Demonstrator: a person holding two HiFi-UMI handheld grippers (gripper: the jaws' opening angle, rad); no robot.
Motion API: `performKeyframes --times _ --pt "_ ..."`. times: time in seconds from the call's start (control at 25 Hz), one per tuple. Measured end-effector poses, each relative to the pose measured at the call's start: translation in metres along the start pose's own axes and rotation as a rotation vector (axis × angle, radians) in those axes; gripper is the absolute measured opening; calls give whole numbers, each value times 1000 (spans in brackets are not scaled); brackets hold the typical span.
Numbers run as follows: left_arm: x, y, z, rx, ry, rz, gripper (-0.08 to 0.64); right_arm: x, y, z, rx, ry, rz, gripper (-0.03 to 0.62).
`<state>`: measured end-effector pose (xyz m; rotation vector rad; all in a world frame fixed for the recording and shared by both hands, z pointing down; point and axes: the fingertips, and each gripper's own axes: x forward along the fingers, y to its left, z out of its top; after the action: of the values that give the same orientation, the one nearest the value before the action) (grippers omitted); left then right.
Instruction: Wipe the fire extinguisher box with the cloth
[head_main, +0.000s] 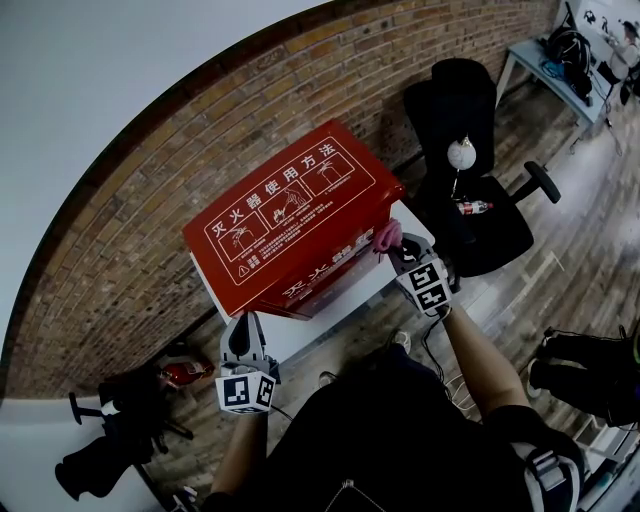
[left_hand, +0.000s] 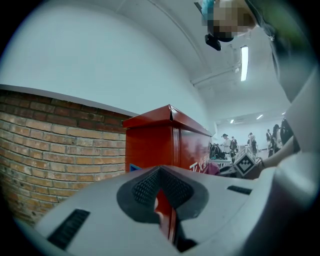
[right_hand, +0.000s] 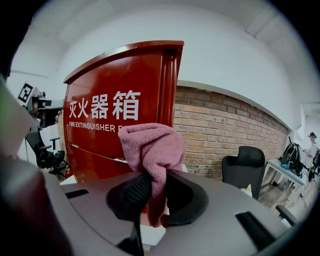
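Note:
The red fire extinguisher box (head_main: 290, 215) stands against the brick wall, its lid printed with white pictures and characters. My right gripper (head_main: 400, 250) is at the box's right front corner, shut on a pink cloth (head_main: 387, 236) that touches or nearly touches the box front. In the right gripper view the cloth (right_hand: 150, 145) bulges out above the right gripper (right_hand: 152, 182), with the box front (right_hand: 110, 140) just behind it. My left gripper (head_main: 243, 338) hangs low at the box's left front corner, shut and holding nothing. The left gripper (left_hand: 161, 172) points at the box corner (left_hand: 150, 145).
The box rests on a white base (head_main: 335, 305). A black office chair (head_main: 470, 200) with a bottle (head_main: 472, 207) on its seat stands to the right. Black bags (head_main: 115, 440) lie on the floor at the left, more dark gear (head_main: 590, 375) at the right.

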<state>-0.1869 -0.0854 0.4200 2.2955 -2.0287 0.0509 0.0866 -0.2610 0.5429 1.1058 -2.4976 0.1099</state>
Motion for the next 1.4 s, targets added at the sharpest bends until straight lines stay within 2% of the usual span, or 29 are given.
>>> performKeyframes --times 1.4 --pt "-33 24 4 -1 -4 -29 43 -1 57 7 23 4 15 58"
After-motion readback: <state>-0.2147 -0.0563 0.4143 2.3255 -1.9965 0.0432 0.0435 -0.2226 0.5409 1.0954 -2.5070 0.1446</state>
